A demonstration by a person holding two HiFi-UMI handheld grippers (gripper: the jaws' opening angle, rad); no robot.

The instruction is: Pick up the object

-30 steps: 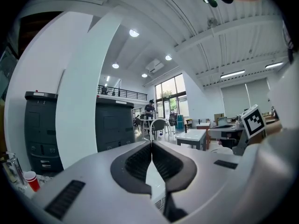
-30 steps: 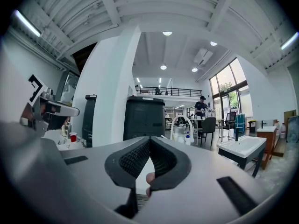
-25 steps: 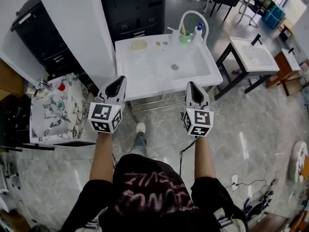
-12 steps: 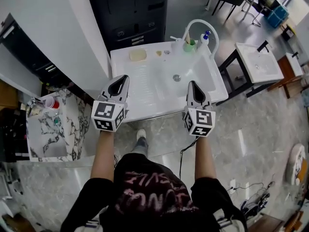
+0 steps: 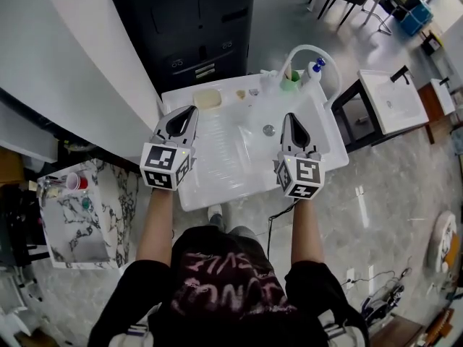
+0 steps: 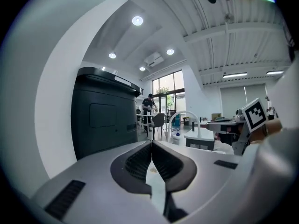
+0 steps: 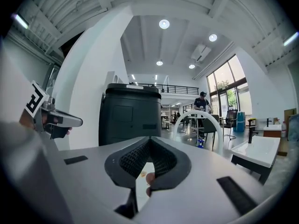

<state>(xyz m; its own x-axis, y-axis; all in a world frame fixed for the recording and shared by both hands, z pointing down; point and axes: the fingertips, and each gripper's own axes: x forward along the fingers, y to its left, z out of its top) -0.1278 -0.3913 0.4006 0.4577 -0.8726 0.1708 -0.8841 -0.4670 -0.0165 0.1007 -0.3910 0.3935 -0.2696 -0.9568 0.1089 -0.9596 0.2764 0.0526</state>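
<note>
A white sink unit (image 5: 189, 194) stands in front of me, with a ribbed drainboard on its left and a basin with a drain (image 5: 268, 130) on its right. Along its back edge lie a pale yellow block (image 5: 207, 98) and a small tan bit (image 5: 240, 94). My left gripper (image 5: 189, 111) hovers over the drainboard, shut and holding nothing (image 6: 151, 143). The right gripper (image 5: 290, 117) hangs over the basin's front, its jaws also shut and empty (image 7: 149, 139). Both are well short of the yellow block.
An arched white faucet (image 5: 307, 50), a green cup (image 5: 290, 82) and a blue-capped bottle (image 5: 315, 69) stand at the sink's back right. A dark cabinet (image 5: 195, 27) is behind it, a curved white wall (image 5: 72, 71) at left, a marble table (image 5: 54, 230) lower left, and a second basin (image 5: 387, 100) at right.
I have stepped toward the sink. Both grippers have moved from in front of its near edge to above its surface, still shut.
</note>
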